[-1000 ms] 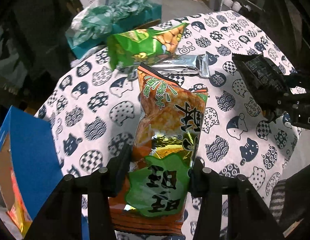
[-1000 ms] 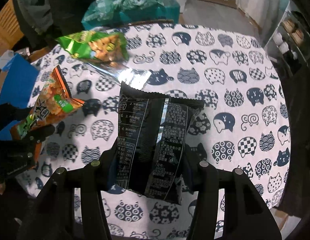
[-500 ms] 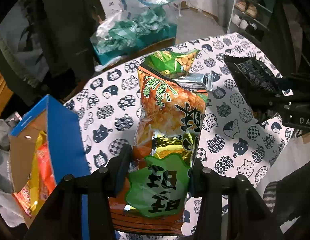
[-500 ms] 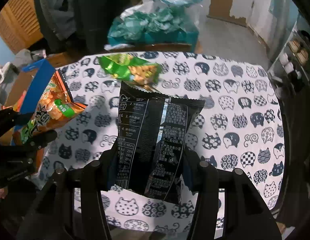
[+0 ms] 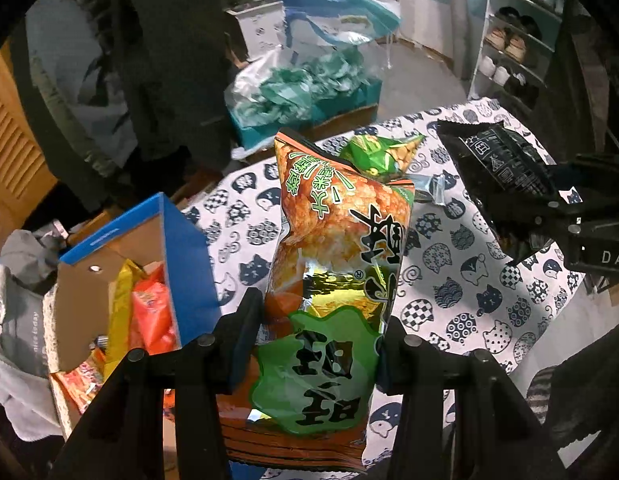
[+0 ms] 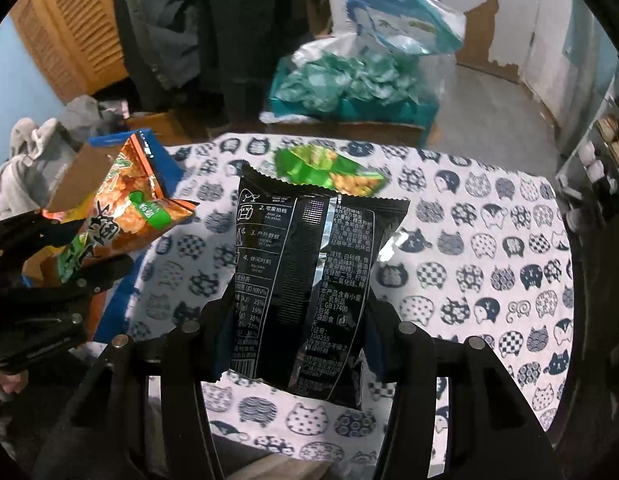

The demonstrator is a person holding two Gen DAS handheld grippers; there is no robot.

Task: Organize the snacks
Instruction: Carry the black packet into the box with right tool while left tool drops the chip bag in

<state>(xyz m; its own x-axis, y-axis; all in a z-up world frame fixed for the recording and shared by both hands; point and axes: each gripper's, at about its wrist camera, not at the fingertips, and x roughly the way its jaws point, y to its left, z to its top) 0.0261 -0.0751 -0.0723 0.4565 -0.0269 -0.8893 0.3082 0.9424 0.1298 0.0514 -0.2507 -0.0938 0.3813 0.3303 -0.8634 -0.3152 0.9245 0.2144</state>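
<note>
Cat-print tablecloth (image 6: 469,248) under both grippers, left gripper (image 5: 317,340) clamped on orange snack bag (image 5: 333,260) beside blue box (image 5: 181,248), right gripper (image 6: 297,336) clamped on black snack packet (image 6: 305,272), green bag (image 6: 333,168), somewhat blurred, lying on cloth behind.

The left gripper (image 5: 319,344) is angled steeply downward, its jaws clamped on the sides of an orange snack bag (image 5: 329,280). The right gripper (image 6: 299,332) is pitched down likewise, its jaws pressed against a black snack bag (image 6: 305,280).
</note>
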